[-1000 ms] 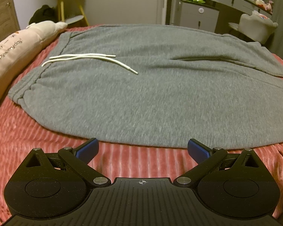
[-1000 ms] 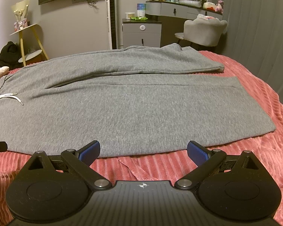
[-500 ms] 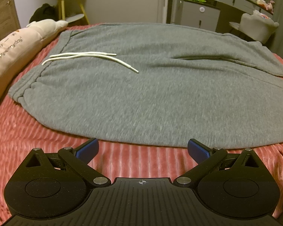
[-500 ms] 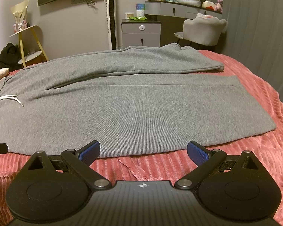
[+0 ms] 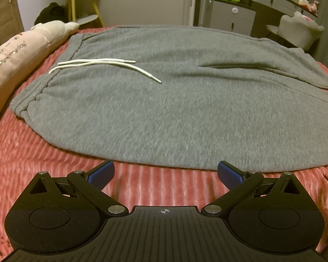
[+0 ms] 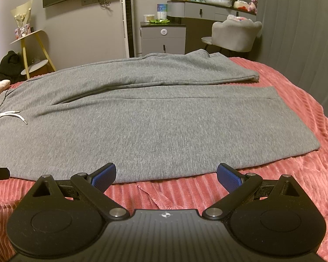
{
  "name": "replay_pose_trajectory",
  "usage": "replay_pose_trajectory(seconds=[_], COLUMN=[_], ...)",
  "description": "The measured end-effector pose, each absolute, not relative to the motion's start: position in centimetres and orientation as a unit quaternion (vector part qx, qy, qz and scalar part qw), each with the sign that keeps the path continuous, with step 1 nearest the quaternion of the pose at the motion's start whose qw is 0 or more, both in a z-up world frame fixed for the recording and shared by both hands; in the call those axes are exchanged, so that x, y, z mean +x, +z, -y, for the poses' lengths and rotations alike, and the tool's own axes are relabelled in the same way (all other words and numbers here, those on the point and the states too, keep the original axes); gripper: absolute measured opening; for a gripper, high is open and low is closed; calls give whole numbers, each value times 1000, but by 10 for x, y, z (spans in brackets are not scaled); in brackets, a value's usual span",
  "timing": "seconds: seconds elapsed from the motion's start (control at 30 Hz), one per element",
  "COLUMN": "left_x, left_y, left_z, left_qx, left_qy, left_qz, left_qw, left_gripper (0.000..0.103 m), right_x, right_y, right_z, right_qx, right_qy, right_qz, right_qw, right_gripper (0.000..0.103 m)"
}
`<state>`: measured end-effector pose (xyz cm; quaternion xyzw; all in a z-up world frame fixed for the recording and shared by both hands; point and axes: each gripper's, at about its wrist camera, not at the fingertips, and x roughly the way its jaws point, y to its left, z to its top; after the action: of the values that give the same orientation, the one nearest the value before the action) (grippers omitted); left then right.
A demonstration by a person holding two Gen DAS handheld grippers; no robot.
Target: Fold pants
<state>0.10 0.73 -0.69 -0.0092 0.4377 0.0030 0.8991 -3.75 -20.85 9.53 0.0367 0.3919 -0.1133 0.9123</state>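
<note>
A cream pillow point(image 5: 21, 50) lies at the far left on the pink ribbed bedspread point(image 5: 43, 152). Beside it the grey pants point(image 5: 175, 109) are spread flat across the bed, waistband to the left with the white drawstring point(image 5: 102, 64) lying loose on the fabric, legs running right, the far leg point(image 6: 164, 69) angled apart from the near one. The left gripper point(image 5: 165, 173) hovers over the bedspread just short of the near edge, jaws wide and holding nothing. The right gripper point(image 6: 166, 174) sits at the near leg's edge, likewise wide and empty.
</note>
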Motion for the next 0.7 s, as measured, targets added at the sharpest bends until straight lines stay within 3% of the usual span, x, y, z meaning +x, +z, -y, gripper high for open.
replay_pose_trajectory(seconds=[0.7], left_x=[3], left_y=[-5], left_z=[-6], left_qx=[-12], left_qy=[6], left_qz=[-446], left_qw=[895], left_gripper=[103], right_x=[-38], right_y=[97], right_z=[207], right_qx=[41], right_qy=[-124], right_qz=[-393], right_qw=[910], right_gripper=[99])
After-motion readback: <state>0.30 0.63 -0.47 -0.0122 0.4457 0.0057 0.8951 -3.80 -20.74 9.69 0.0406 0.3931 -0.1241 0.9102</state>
